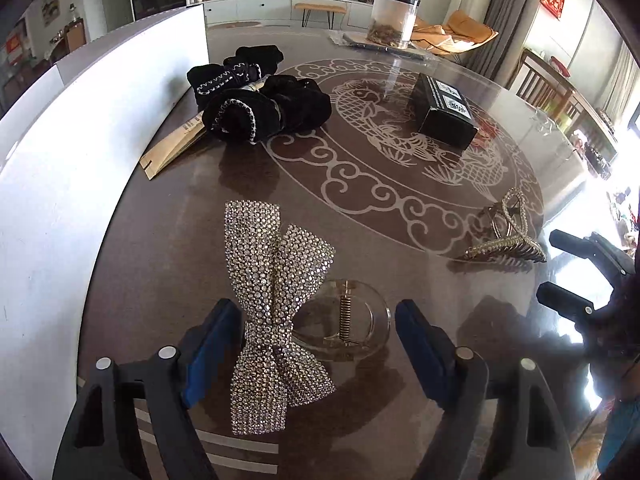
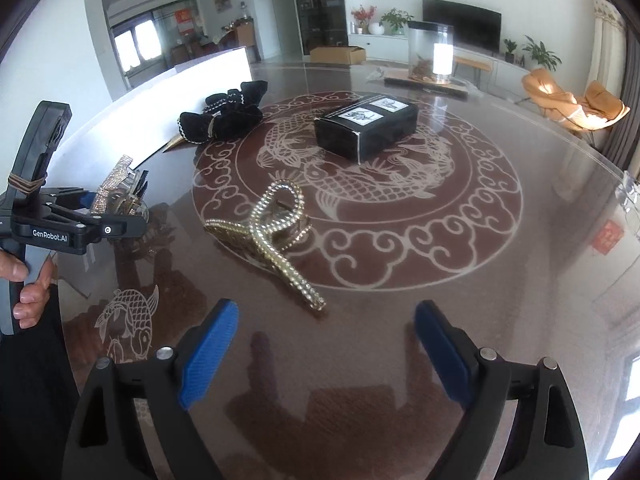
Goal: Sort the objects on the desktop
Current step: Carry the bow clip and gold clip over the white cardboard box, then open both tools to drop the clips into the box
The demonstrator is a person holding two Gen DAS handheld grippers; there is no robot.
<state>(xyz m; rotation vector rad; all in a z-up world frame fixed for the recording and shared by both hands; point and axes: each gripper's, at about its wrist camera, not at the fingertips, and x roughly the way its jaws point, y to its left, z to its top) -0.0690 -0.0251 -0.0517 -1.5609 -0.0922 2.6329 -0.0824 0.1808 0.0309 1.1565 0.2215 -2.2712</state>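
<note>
left gripper [image 1: 320, 344] spread wide, blue pads [image 1: 208, 356] either side of the rhinestone bow clip [image 1: 272, 320], not yet touching it. bow lying straight ahead between the pads, long axis running fore and aft along the fingers, narrow knotted waist level with the pad tips, so a squeeze across the waist looks like the natural grip. clear plastic clip body with a brass coil spring [image 1: 345, 316] poking out to the right of the waist, nearer the right pad. bow stiff-looking, pebbled with small silver stones, flared at both ends.

right gripper [image 2: 326, 344] also parted, empty, hovering over bare glossy table [image 2: 480, 320]. gold claw clip [image 2: 272, 220] lying ahead of it and slightly left, well apart from the pads, beaded loop tail slanting toward the camera, toothed jaw toward the left. hard metal, twisted, likely slippery on the glass top.

farther back: black velvet scrunchies [image 1: 260, 96] in a soft heap, a black box [image 2: 366, 124], a clear jar [image 2: 430, 54]. left side plainly nearer its target.
</note>
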